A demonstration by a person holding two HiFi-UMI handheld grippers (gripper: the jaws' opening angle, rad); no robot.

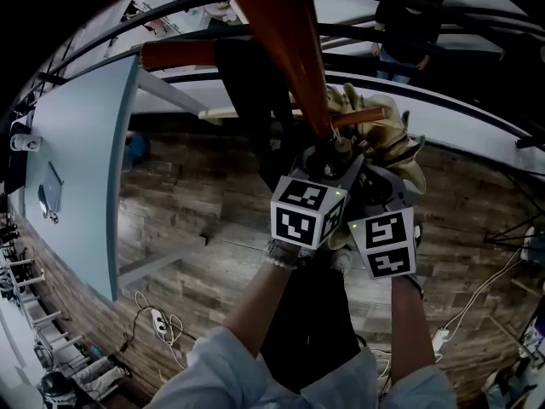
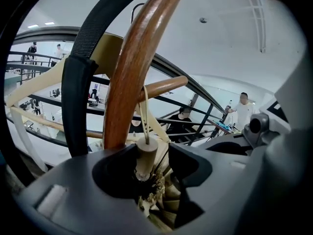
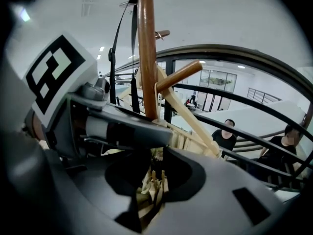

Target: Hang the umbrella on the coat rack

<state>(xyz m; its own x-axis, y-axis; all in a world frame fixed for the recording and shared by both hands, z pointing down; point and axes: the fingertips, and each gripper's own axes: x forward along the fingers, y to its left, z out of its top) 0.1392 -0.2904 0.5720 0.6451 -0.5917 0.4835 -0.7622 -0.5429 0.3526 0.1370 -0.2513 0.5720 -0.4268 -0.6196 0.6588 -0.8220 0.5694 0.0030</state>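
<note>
Umbrella [image 1: 387,139]: folded, beige, bunched against the coat rack's wooden pole [image 1: 285,32] just under its peg [image 1: 362,116]. You have both grippers side by side at it, marker cubes toward you.

Left gripper [image 2: 149,180]: jaws stand wide apart. The handle stub [image 2: 145,153] sits upright between them, with a gap on either side, so nothing is gripped. From the stub a thin cord loop [image 2: 145,111] runs up to where the peg meets the pole.

Right gripper [image 3: 151,180]: jaws partly closed, pinching the umbrella's folded fabric, which fills the gap between them.

A black strap [image 2: 76,97] hangs on the rack, to the left of the pole in the left gripper view. A pale blue table [image 1: 77,160] stands well off to your left.
</note>
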